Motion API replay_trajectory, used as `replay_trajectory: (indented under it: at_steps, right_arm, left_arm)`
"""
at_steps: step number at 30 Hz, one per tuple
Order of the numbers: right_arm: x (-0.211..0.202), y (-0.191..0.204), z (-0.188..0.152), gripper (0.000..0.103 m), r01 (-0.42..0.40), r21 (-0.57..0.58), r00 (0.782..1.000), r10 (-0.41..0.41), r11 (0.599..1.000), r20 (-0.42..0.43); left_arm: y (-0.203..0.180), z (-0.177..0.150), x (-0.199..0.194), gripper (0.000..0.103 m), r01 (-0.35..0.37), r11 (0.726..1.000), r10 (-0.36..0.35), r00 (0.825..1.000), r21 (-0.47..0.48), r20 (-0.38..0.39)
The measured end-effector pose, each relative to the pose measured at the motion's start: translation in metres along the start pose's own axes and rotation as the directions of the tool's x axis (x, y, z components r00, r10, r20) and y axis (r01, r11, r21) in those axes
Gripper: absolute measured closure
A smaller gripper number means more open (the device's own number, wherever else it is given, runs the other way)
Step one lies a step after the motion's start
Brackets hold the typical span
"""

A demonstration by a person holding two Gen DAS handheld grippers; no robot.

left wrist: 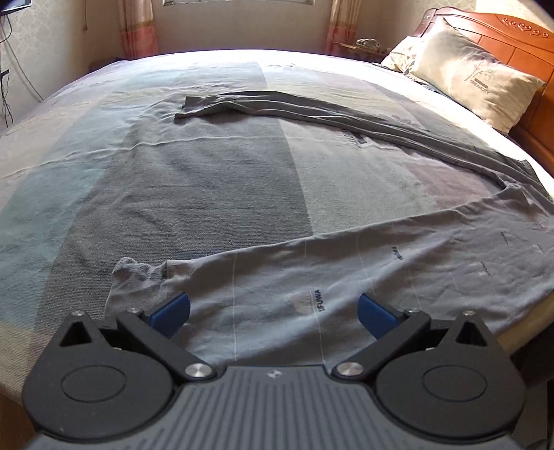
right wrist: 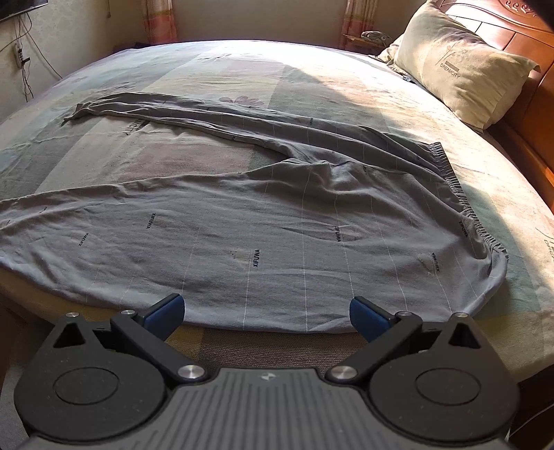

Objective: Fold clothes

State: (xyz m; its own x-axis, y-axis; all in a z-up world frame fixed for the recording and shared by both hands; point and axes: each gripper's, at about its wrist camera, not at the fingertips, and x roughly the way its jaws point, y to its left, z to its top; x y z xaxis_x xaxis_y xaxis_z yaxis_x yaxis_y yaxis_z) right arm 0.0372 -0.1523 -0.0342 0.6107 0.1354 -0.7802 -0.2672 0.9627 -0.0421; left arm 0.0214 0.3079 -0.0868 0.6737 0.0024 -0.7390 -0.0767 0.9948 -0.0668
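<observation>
Grey long pants with thin white lines and dark "XIFUWA" print lie spread on the bed, legs splayed apart in a V. Their elastic waistband lies at the right in the right wrist view. In the left wrist view the near leg ends in a ribbed cuff at the left, and the far leg stretches across the bed. My left gripper is open just above the near leg, close to the cuff. My right gripper is open over the near edge of the pants, holding nothing.
The bed has a striped pastel cover. A beige pillow leans on the wooden headboard at the right. Curtains and a wall stand behind; cables hang on the left wall. The bed's front edge is just below the right gripper.
</observation>
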Motion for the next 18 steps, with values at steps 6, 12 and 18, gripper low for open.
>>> replay_trajectory:
  at_steps: [6, 12, 18]
  right_arm:
    - [-0.003, -0.003, 0.000, 0.000, 0.015, 0.006, 1.000, -0.015, 1.000, 0.007]
    - [0.003, -0.009, -0.002, 0.000, 0.009, 0.034, 1.000, -0.009, 0.999, 0.002]
    - [0.002, -0.021, -0.006, 0.000, 0.002, 0.071, 1.000, -0.003, 0.997, 0.012]
  left_arm:
    - [0.022, 0.009, 0.008, 0.001, -0.151, 0.967, 0.150, 0.988, -0.207, -0.018]
    - [-0.021, 0.001, 0.003, 0.001, -0.065, 0.998, 0.065, 0.998, -0.024, -0.024]
    - [-0.023, -0.006, 0.009, 0.000, -0.129, 0.991, 0.126, 0.989, -0.037, -0.074]
